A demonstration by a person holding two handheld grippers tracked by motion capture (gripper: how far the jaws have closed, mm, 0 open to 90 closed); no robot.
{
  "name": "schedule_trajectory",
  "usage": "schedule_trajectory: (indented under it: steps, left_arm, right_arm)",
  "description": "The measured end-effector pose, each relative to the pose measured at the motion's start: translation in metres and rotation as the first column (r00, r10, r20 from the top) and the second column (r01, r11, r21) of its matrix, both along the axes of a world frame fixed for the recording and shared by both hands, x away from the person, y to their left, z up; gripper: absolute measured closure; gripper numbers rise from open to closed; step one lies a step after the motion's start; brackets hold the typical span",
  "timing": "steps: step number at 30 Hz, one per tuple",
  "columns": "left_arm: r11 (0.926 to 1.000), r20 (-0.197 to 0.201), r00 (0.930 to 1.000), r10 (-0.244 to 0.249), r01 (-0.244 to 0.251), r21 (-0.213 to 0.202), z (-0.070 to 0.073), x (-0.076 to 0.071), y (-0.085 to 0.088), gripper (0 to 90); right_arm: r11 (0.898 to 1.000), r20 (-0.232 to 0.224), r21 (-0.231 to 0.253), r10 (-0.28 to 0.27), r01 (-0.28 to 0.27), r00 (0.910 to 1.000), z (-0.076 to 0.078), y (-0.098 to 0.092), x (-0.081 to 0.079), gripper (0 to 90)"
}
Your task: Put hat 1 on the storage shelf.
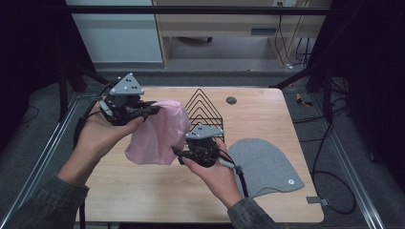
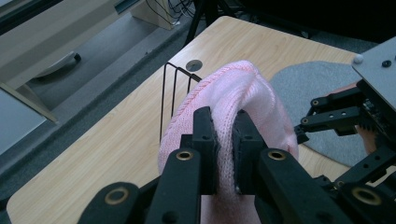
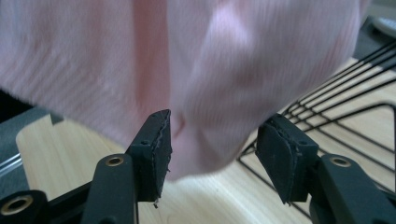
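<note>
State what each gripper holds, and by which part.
The left gripper is clamped on the pink knit hat at its ribbed edge. The right gripper stands open around a hanging fold, gripping nothing.

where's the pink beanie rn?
High view: pink beanie hangs above the table's middle, pinched by the left claw, right claw at its lower edge, wire rack just behind.

Grey knit hat (image 1: 267,164) laid flat at table (image 1: 143,191) right side. Black wire rack (image 1: 203,109) positioned centre-rear. Dark round grommet (image 1: 231,100) set behind rack.

Pink knit hat (image 3: 224,70) hanging between the parted right gripper (image 3: 212,154) jaws, black wire rack (image 3: 345,112) beyond.
</note>
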State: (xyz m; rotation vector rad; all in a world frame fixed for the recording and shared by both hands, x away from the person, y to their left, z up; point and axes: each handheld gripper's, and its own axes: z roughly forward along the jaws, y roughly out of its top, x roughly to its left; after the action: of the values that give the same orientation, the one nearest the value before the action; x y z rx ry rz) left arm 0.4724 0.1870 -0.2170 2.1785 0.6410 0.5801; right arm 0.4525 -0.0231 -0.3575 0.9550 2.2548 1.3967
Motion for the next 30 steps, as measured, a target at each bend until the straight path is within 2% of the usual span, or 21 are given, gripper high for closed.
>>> schedule_trajectory:
  steps: [5,7,11,13,19,22,25,30]
  left_arm:
    - [0.9998,-0.006,0.9998,-0.019,0.019,0.0,-0.001,-0.002,-0.006,82.3]
    - [0.9997,-0.004,0.9997,-0.023,0.023,0.001,-0.001,-0.003,-0.007,82.3]
    - [0.9997,0.0,0.9998,-0.022,0.022,-0.006,0.0,-0.004,-0.005,82.1]
    - [0.9998,0.0,0.9998,-0.02,0.02,-0.008,0.001,-0.004,-0.003,82.1]
    - [0.9995,0.01,0.9999,-0.013,0.013,-0.03,-0.001,0.0,0.002,82.0]
    - [0.9983,0.012,0.9998,-0.016,0.016,-0.056,-0.004,0.004,0.003,82.1]
    - [0.9978,0.019,0.9996,-0.021,0.023,-0.062,-0.004,0.007,0.002,82.1]
    - [0.9932,0.036,0.9992,-0.019,0.023,-0.114,-0.003,0.012,0.001,81.9]
  right_arm:
    - [1.0,0.007,0.02,-0.001,0.001,1.0,0.006,0.004,0.001,44.0]
    - [1.0,0.01,0.008,-0.005,0.005,0.9999,0.008,0.005,0.001,49.8]
    - [1.0,0.018,0.001,-0.014,0.014,0.9997,0.014,-0.002,0.001,67.5]
    - [1.0,0.02,-0.009,-0.008,0.008,0.9998,0.02,-0.008,0.001,72.3]
    - [0.998,0.03,-0.048,0.029,-0.028,0.9991,0.044,-0.03,0.004,76.2]
    - [0.997,0.041,-0.066,0.038,-0.035,0.9984,0.058,-0.04,0.008,80.0]
    - [0.997,0.048,-0.074,0.035,-0.032,0.9982,0.069,-0.049,0.012,81.3]
    - [0.997,0.07,-0.078,0.028,-0.022,0.9972,0.089,-0.062,0.024,81.8]
